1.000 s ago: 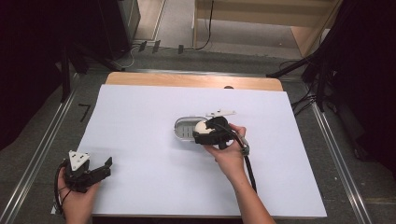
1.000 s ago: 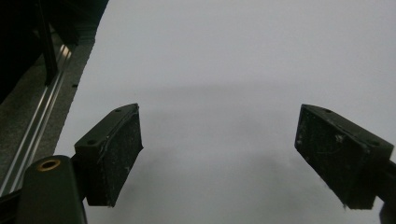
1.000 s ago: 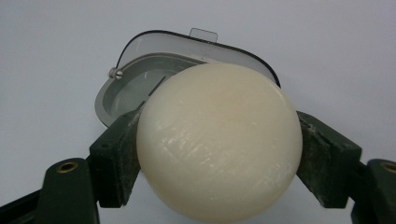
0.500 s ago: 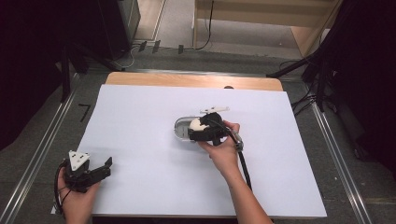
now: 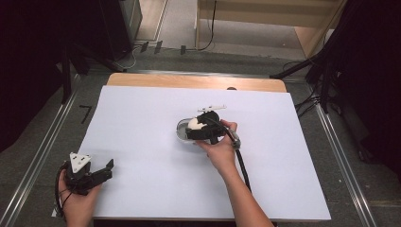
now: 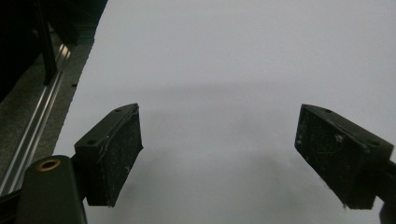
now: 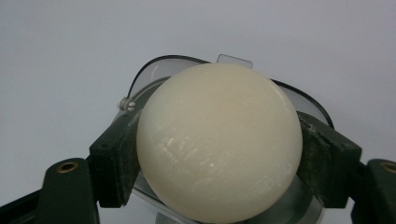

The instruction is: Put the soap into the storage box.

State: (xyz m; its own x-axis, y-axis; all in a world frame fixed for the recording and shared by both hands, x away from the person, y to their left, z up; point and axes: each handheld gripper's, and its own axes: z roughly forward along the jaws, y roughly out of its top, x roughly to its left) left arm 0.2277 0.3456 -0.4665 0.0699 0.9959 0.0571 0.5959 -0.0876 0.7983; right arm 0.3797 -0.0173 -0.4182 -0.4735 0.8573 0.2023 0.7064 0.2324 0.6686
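A cream-coloured ball [image 7: 219, 144] sits between the black pads [image 7: 119, 158] of my right gripper [image 7: 219, 161], which is shut on it. Right behind and under the ball lies a clear oval dish [image 7: 154, 70]. In the high view the right gripper [image 5: 191, 130] holds the ball [image 5: 194, 124] over the dish [image 5: 181, 128] near the middle of the white sheet. My left gripper [image 5: 106, 168] rests at the sheet's near left corner, open. In the left gripper view the left gripper [image 6: 219, 158] has nothing between its pads [image 6: 116, 158].
The white sheet [image 5: 142, 142] covers a wooden table whose far edge [image 5: 189, 81] shows at the back. Metal rails [image 5: 42, 156] run along the floor on both sides. The right gripper's cable [image 5: 243, 165] trails along the forearm.
My right gripper has shifted a little to the left with the ball, farther over the clear dish. The left gripper has kept still.
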